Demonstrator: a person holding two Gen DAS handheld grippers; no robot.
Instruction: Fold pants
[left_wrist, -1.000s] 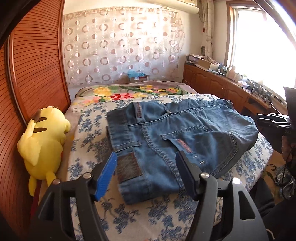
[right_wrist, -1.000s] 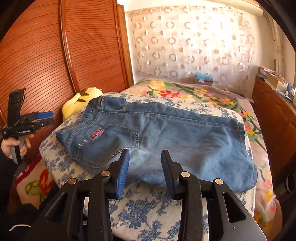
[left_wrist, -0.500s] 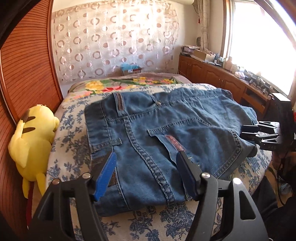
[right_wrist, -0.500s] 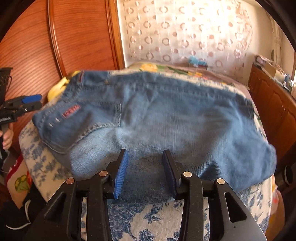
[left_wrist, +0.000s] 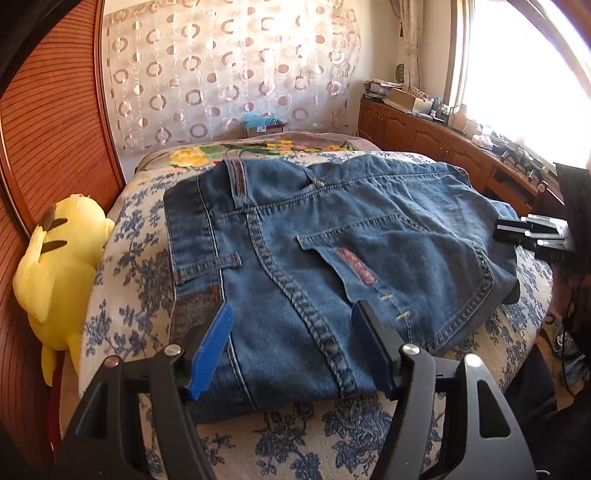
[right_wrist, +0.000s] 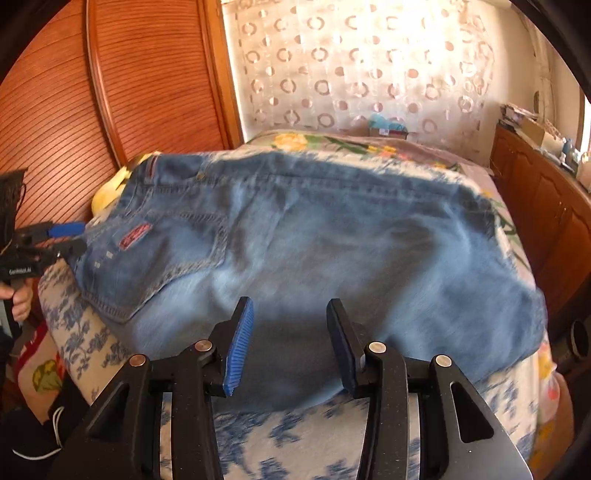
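Note:
Blue denim pants (left_wrist: 332, 240) lie folded across a bed with a blue floral sheet (left_wrist: 332, 435), back pocket and waistband facing up. My left gripper (left_wrist: 291, 310) hangs open just over the near waistband end, nothing pressed between its pads. In the right wrist view the pants (right_wrist: 314, 240) look blurred. My right gripper (right_wrist: 290, 306) hovers over their near edge on the leg side; its jaws are opening and the pads touch no cloth. Each gripper shows in the other's view: the right gripper (left_wrist: 532, 232) at the pants' far side, the left gripper (right_wrist: 55, 240) in a hand.
A yellow plush toy (left_wrist: 55, 266) lies at the bed's left edge against a ribbed wooden panel (left_wrist: 48, 147). A low wooden cabinet (left_wrist: 443, 147) with clutter runs under the window on the right. A small box (left_wrist: 264, 125) sits beyond the bed by the curtain.
Both grippers have come down and closer to the pants, which now fill more of each view. The right jaws have widened a little. The left jaws are unchanged.

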